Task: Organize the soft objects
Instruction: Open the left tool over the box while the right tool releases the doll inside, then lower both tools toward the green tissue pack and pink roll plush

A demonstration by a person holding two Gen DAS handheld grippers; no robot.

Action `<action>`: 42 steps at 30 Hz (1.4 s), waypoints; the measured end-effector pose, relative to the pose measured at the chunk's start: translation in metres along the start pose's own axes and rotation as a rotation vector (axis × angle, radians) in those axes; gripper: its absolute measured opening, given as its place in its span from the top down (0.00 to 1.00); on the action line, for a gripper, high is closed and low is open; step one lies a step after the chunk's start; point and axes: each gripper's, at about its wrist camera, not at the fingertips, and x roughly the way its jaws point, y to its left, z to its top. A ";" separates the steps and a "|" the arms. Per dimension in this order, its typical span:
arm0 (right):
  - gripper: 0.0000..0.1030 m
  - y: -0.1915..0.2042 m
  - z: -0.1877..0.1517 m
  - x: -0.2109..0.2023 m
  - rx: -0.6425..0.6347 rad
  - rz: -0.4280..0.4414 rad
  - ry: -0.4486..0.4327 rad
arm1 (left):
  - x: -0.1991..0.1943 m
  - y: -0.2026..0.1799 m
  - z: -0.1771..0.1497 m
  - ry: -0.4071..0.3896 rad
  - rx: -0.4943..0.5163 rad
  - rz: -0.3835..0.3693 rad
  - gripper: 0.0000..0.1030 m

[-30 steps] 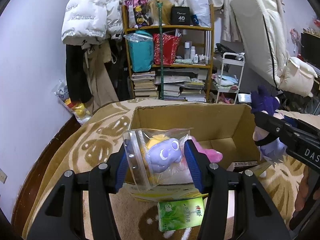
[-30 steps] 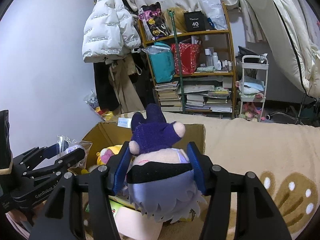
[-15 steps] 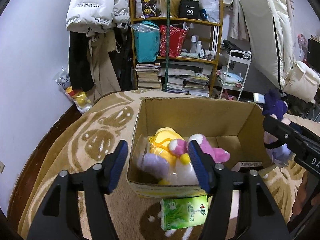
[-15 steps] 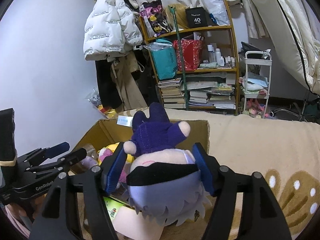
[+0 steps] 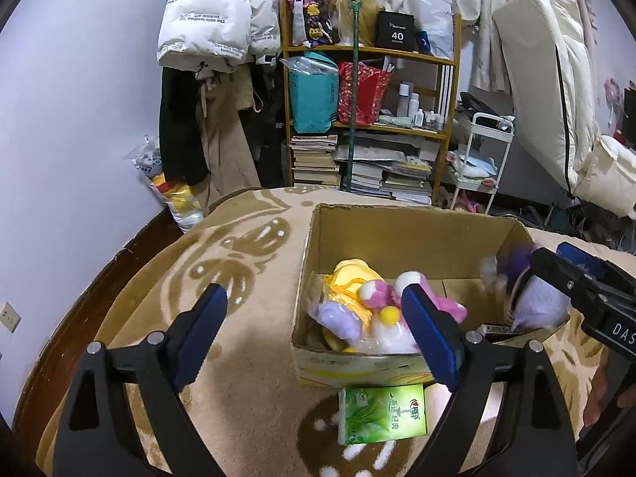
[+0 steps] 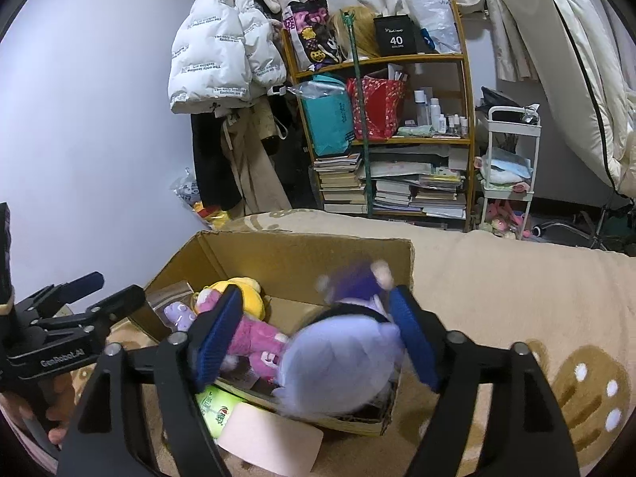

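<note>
The right tool point(image 6: 316, 334) is standing spread wide over the cardboard box point(image 6: 278, 254), and the purple-haired plush doll point(image 6: 342, 357) between its pads is blurring, apparently dropping free into the box's near right corner. The left tool point(image 5: 314, 320) is also standing spread and empty above the box's near edge. Inside are lying a yellow plush point(image 5: 351, 274), a pink plush point(image 5: 397, 298) and a bagged lilac toy point(image 5: 338, 318). To release well, the right tool should be staying spread and lifting straight up, clear of the box wall. A green tissue pack point(image 5: 381, 413) is lying on the bed's blanket point(image 5: 222, 262), just outside the box.
</note>
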 end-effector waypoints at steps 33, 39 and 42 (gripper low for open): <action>0.00 0.031 -0.032 -0.075 -0.025 -0.053 0.014 | -0.077 0.014 -0.028 0.052 0.010 0.030 0.06; 0.00 0.036 -0.036 -0.083 -0.037 -0.055 0.020 | -0.084 0.015 -0.037 0.072 0.020 0.034 0.06; 0.00 0.037 -0.039 -0.085 -0.036 -0.059 0.031 | -0.080 0.013 -0.040 0.087 0.033 0.039 0.06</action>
